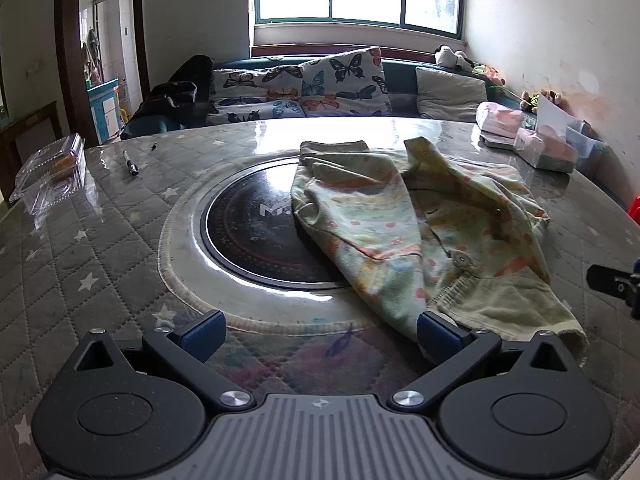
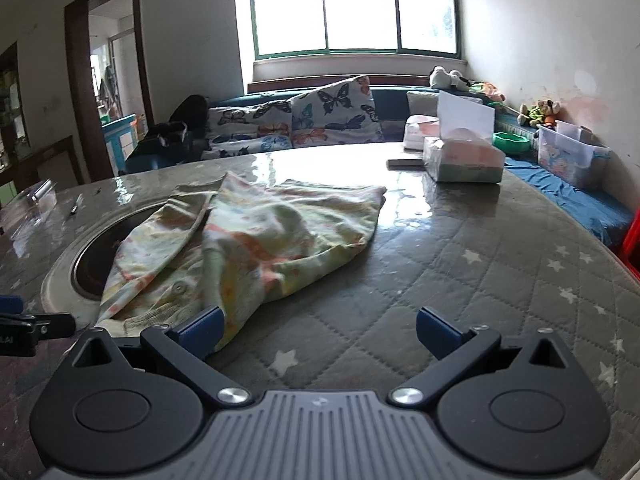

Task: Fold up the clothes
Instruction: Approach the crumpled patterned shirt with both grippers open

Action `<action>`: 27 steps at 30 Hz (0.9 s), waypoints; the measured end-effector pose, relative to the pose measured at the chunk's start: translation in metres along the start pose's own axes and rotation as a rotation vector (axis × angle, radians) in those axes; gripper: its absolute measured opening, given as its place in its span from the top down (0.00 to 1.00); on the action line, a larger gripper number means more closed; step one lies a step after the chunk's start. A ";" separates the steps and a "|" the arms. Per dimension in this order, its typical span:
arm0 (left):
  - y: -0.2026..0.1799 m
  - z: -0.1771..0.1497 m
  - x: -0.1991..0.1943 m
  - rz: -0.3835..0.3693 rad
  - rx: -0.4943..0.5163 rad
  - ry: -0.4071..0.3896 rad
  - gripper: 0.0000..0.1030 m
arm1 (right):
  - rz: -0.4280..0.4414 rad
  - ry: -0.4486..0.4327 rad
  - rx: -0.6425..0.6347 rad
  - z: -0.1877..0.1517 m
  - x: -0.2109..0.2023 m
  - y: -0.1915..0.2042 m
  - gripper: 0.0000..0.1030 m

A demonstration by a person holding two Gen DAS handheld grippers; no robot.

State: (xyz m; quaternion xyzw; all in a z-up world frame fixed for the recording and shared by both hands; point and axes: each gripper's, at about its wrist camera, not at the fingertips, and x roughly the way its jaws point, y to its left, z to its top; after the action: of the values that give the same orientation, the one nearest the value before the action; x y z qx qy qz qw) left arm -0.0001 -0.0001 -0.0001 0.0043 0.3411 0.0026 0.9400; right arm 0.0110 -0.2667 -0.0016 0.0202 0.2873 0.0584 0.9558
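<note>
A small pale yellow-green garment [image 1: 420,232] with orange print and a snap button lies crumpled on the quilted table, partly over the black round cooktop [image 1: 252,232]. My left gripper [image 1: 320,334] is open, low over the table at the garment's near-left edge; its right finger [image 1: 438,334] touches the cloth. In the right wrist view the garment [image 2: 248,240] lies ahead to the left. My right gripper [image 2: 318,330] is open, its left finger [image 2: 202,330] at the garment's near hem. Neither holds anything.
A clear plastic box [image 1: 52,168] and a pen [image 1: 131,163] lie at the far left of the table. Tissue packs [image 2: 464,158] and a storage bin [image 2: 568,156] stand at the far right. A sofa with butterfly cushions [image 1: 320,84] runs behind the table.
</note>
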 end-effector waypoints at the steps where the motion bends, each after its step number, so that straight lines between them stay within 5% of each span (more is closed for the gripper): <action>1: 0.000 0.000 0.000 0.000 -0.001 0.000 0.00 | -0.003 0.004 -0.003 0.000 0.000 0.000 0.00; 27: -0.018 -0.009 -0.004 -0.007 0.014 0.021 0.00 | 0.053 0.041 -0.063 -0.010 -0.006 0.020 0.00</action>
State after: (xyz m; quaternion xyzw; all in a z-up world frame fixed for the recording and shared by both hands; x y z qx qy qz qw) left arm -0.0090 -0.0182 -0.0045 0.0095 0.3508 -0.0031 0.9364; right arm -0.0017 -0.2472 -0.0054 -0.0036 0.3043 0.0932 0.9480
